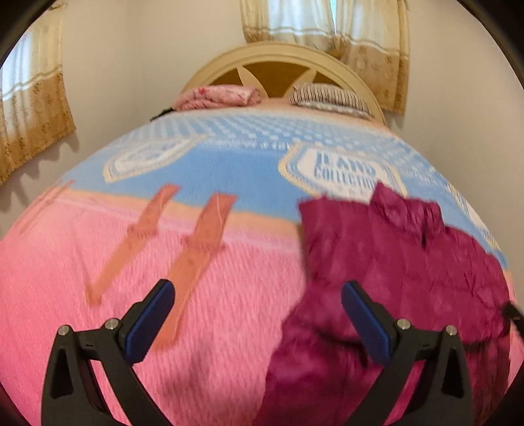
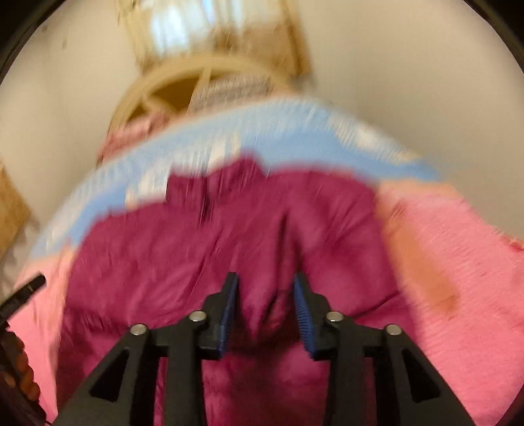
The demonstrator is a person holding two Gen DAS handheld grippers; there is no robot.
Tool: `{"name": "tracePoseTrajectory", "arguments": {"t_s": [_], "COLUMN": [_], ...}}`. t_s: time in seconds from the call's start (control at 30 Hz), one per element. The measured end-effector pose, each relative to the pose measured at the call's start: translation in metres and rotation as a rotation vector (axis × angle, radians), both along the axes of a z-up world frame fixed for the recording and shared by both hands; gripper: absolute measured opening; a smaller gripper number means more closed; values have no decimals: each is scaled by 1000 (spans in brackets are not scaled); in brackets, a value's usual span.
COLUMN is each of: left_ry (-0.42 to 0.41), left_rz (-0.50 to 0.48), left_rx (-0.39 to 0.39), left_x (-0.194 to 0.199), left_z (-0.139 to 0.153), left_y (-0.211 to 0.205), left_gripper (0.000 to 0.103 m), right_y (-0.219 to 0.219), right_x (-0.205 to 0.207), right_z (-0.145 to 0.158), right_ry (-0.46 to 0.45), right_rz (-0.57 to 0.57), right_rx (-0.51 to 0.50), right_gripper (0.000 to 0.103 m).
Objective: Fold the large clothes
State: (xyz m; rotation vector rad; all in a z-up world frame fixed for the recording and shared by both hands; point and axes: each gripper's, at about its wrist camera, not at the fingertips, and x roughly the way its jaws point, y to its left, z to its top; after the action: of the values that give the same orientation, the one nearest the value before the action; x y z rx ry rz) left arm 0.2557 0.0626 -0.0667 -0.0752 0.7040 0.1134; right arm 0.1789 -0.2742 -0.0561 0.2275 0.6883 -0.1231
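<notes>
A dark magenta garment [image 1: 393, 262] lies crumpled on the bed's pink and blue blanket [image 1: 229, 295], at the right of the left wrist view. My left gripper [image 1: 258, 314] is wide open and empty above the blanket, its right finger over the garment's left edge. In the blurred right wrist view the garment [image 2: 229, 229] fills the middle. My right gripper [image 2: 265, 301] hangs just above it, partly open, with a raised fold of the cloth between the blue pads [image 2: 229, 304]; the jaws do not clamp it.
A cream arched headboard [image 1: 278, 55] stands at the far end with a pink pillow [image 1: 216, 96] and a striped pillow [image 1: 327, 96]. Curtained windows [image 1: 327, 29] are behind and on the left wall. The other gripper's black tip [image 2: 23, 291] shows at the left edge.
</notes>
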Motion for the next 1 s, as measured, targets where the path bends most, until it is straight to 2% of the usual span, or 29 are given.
{"name": "tracePoseTrajectory", "arguments": {"t_s": [0.03, 0.17, 0.27, 0.4, 0.5, 0.6, 0.77, 0.87, 0.93, 1.0], "left_ry": [-6, -17, 23, 80, 122, 138, 167, 158, 121, 25], "left_rz": [1, -23, -46, -13, -4, 1, 8, 11, 34, 53], "left_rx": [0, 36, 50, 69, 78, 43, 81, 97, 50, -30], "left_x": [5, 40, 65, 83, 88, 88, 91, 88, 80, 61], "left_z": [2, 7, -8, -41, -65, -83, -90, -88, -83, -72], "left_y": [-2, -36, -55, -61, -60, -57, -65, -67, -58, -45], "left_gripper": [103, 103, 103, 103, 103, 103, 103, 103, 103, 103], "right_y": [1, 17, 25, 31, 27, 31, 27, 26, 26, 18], "right_x": [-1, 32, 63, 86, 85, 82, 84, 85, 87, 92], "right_z": [14, 28, 10, -30, -50, -67, -71, -69, -57, -35], "right_ry": [-44, -34, 24, 124, 140, 144, 143, 145, 165, 134], "right_rz": [-4, 86, 118, 149, 141, 167, 166, 165, 168, 157], "right_rx": [-23, -22, -2, -7, -14, -55, -35, -27, -18, 75], "right_gripper": [37, 37, 37, 37, 37, 37, 37, 37, 37, 38]}}
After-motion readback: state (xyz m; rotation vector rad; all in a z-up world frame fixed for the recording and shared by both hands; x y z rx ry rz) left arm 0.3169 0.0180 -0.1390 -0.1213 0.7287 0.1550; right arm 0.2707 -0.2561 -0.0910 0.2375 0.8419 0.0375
